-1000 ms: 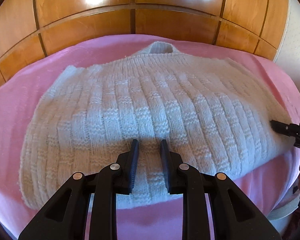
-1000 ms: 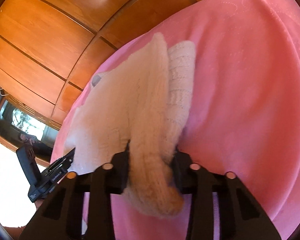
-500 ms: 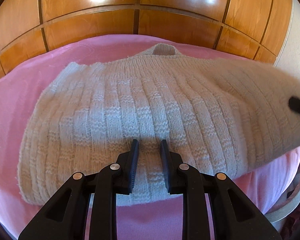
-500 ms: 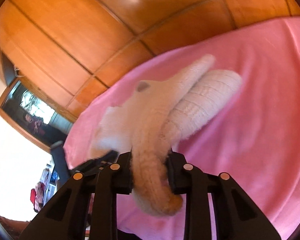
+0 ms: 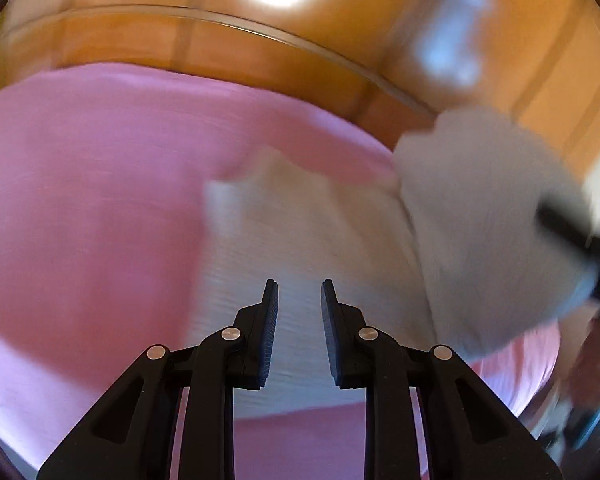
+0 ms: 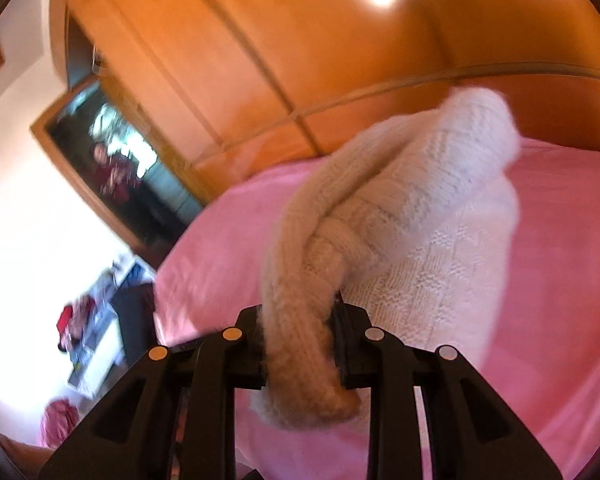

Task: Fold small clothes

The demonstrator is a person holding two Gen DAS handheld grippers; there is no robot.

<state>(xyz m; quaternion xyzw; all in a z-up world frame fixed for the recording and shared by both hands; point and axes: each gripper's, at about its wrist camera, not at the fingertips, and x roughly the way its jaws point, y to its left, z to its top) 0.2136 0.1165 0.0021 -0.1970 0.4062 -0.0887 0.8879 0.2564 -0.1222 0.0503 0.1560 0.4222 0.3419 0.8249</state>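
Only my right view shows the right gripper (image 6: 300, 334) clamped on the sweater (image 6: 420, 216); my left gripper (image 5: 299, 300) (tilted down) hangs slightly open, empty.

You got heavy motion blur left wrist, fisheye-bent edges both views, ceiling-light glare on wood panels (image 5: 148, 36), blown-out white wall (image 6: 24, 184).

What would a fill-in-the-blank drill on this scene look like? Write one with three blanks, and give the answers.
1. The right gripper is shut on a cream knitted ____.
2. The garment rests partly on a bedspread coloured ____.
3. The panels behind the bed are made of ____.
Missing words: sweater; pink; wood.
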